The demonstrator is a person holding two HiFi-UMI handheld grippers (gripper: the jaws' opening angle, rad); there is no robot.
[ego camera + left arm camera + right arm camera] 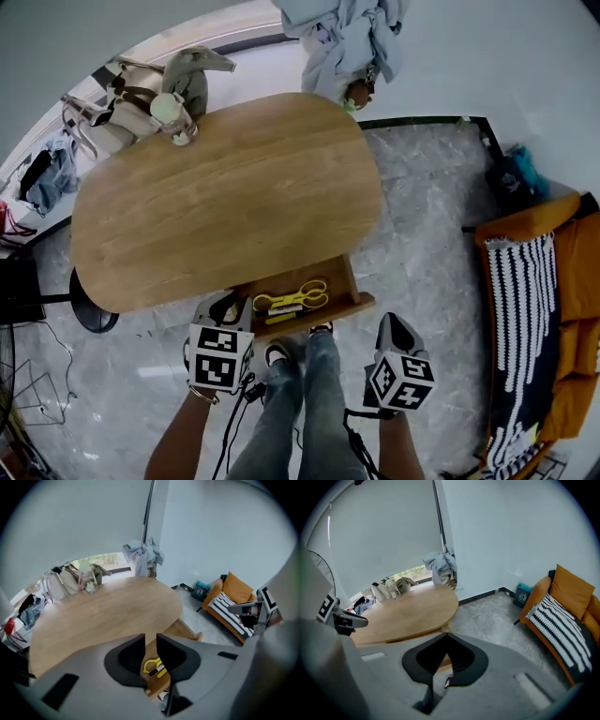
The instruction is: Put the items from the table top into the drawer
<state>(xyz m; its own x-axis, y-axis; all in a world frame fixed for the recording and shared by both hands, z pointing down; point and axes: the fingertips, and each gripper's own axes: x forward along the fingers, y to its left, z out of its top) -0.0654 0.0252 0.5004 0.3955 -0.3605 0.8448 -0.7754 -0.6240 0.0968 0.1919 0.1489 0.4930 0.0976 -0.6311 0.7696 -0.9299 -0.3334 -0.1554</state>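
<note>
The left gripper (150,637) hangs slightly parted and empty over the open drawer (362,301), apparently done dropping off. The right gripper (445,636) is closed on nothing. Yellow scissors (298,295) lie inside, under the table (225,206) edge.

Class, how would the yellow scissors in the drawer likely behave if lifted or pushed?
The scissors look rigid and thin, so probably light. Lying flat in the drawer, they'd likely slide, not roll. Their looped handles may pivot when lifted.
</note>
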